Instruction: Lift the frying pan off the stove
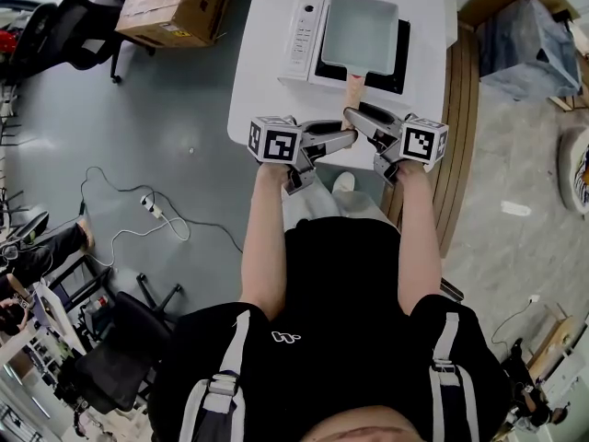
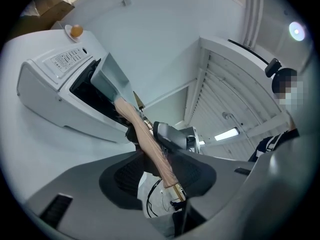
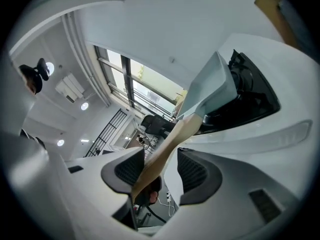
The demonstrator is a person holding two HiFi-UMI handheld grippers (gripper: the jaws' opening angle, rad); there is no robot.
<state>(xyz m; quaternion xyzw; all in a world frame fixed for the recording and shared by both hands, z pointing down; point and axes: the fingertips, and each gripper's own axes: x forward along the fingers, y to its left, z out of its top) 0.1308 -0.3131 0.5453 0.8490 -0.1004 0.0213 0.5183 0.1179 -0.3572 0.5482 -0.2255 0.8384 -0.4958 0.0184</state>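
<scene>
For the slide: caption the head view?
Left gripper and right gripper, jaws astride the handle of the frying pan on the stove.

Left hand-held gripper, right hand-held gripper, jaws apart

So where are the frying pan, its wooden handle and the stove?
Frying pan (image 1: 359,33): head view, middle of its flat base.
Handle (image 3: 166,148): right gripper view, mid-length of the wood.
Stove (image 1: 302,35): head view, its white button panel.

Bare tabletop left of stove
</scene>
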